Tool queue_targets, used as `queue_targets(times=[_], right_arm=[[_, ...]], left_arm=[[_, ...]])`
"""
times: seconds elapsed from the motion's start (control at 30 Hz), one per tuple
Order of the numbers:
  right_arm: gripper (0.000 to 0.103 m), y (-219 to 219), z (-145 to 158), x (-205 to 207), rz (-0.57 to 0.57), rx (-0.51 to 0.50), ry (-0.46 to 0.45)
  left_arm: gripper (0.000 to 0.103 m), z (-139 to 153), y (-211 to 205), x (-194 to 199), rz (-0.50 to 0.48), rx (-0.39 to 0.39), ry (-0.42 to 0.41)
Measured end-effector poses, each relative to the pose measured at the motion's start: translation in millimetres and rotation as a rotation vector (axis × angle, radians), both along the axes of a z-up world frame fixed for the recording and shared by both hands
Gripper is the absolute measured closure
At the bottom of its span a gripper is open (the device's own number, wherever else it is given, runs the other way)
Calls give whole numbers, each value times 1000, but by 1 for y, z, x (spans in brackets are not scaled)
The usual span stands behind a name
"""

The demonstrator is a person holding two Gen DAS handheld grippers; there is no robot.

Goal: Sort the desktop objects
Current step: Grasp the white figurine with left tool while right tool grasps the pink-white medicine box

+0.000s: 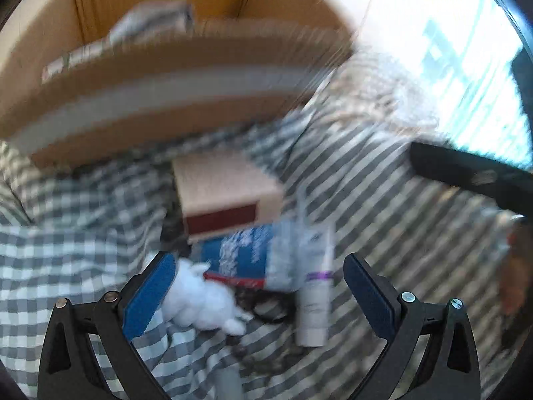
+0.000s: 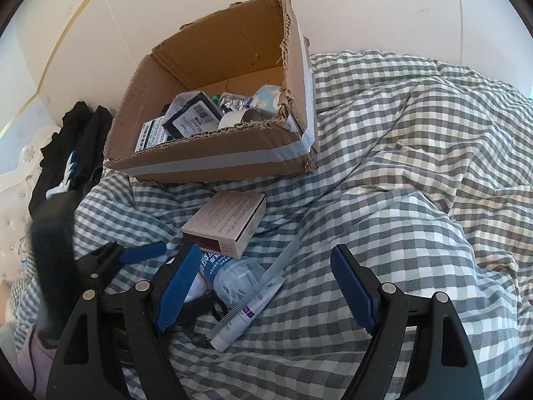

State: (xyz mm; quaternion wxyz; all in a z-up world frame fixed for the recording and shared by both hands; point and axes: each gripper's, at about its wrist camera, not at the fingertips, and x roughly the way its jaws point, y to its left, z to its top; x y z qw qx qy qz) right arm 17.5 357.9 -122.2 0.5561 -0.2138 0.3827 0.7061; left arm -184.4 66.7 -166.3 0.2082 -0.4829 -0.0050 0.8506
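Left tongs point(image 1: 260, 295) spread wide over white plush toy point(image 1: 203, 303), right tongs point(image 2: 263, 290) spread wide above white tube point(image 2: 248, 313), cardboard box point(image 2: 213, 163) beyond on checked bedcover point(image 2: 399, 173).

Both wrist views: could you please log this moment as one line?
left gripper: open, over white plush toy | right gripper: open, over white tube | cardboard box: partly filled

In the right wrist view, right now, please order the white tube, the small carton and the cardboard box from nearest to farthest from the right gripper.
1. White tube: nearest, lying just left of the open right gripper.
2. Small carton: farther up, on the checked cover.
3. Cardboard box: farthest, near the wall.
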Motion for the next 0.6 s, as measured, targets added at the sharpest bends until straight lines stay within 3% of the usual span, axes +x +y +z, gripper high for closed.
queue_targets(times=[0.2, 0.5, 0.6], right_arm=[[23, 3, -7, -5, -2, -41, -34], [23, 7, -14, -12, 2, -79, -83], [23, 9, -20, -16, 14, -101, -102]], left_arm=[[0, -37, -24, -24, 79, 2, -164], [7, -45, -15, -16, -12, -153, -134], [22, -50, -17, -22, 7, -172, -141]])
